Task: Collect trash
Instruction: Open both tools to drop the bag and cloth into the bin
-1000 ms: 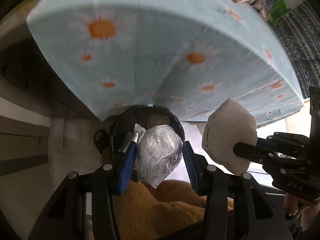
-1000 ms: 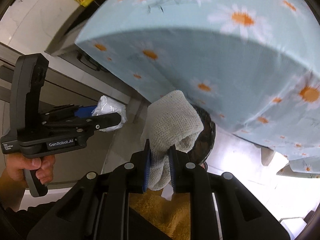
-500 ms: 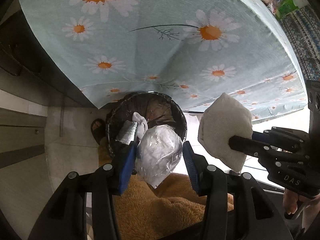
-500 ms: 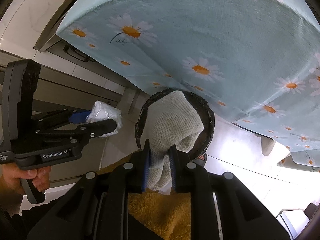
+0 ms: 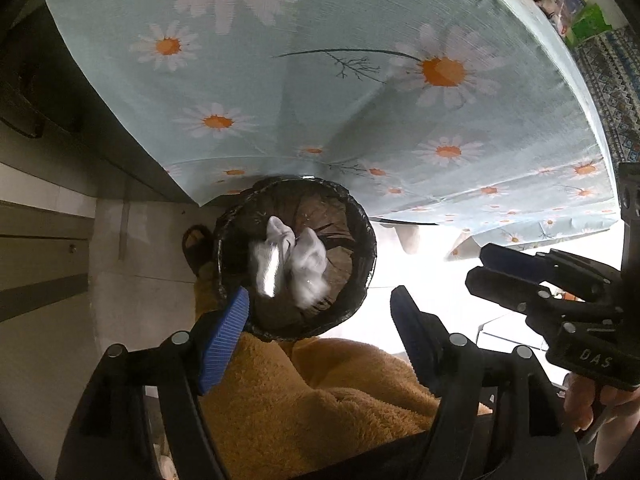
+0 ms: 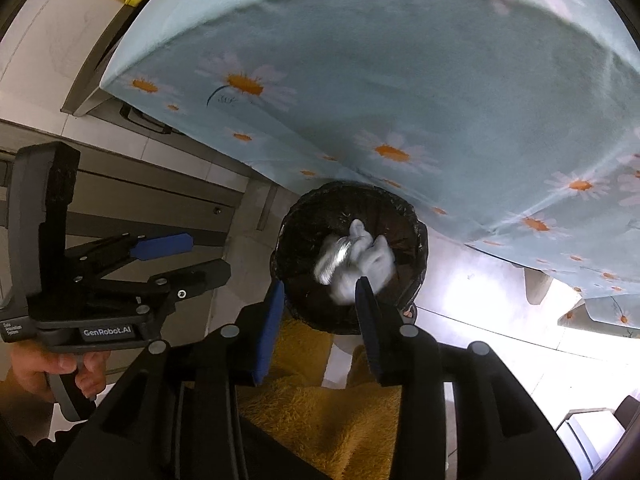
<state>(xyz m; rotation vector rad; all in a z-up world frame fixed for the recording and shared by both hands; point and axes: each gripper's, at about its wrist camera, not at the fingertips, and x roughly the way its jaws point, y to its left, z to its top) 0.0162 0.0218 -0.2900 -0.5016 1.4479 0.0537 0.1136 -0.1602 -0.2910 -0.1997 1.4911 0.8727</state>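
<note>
A round bin with a black liner (image 5: 362,224) stands on the floor under the table edge; it also shows in the right wrist view (image 6: 418,236). Inside lie white crumpled trash (image 5: 306,264) and a shiny silvery piece (image 5: 266,268), blurred in the right wrist view (image 6: 360,264). My left gripper (image 5: 320,300) is open and empty above the bin's near rim. My right gripper (image 6: 320,292) is open and empty above the bin; it also shows in the left wrist view (image 5: 486,268).
A table with a light blue daisy cloth (image 5: 320,80) overhangs the bin. Grey cabinets (image 5: 40,240) stand at the left. The person's yellow fleece legs (image 5: 320,400) are below the grippers, a sandalled foot (image 5: 196,244) beside the bin.
Both grippers opened. The clear plastic bag left my left gripper and the white cloth wad left my right gripper; both now lie in the bin.
</note>
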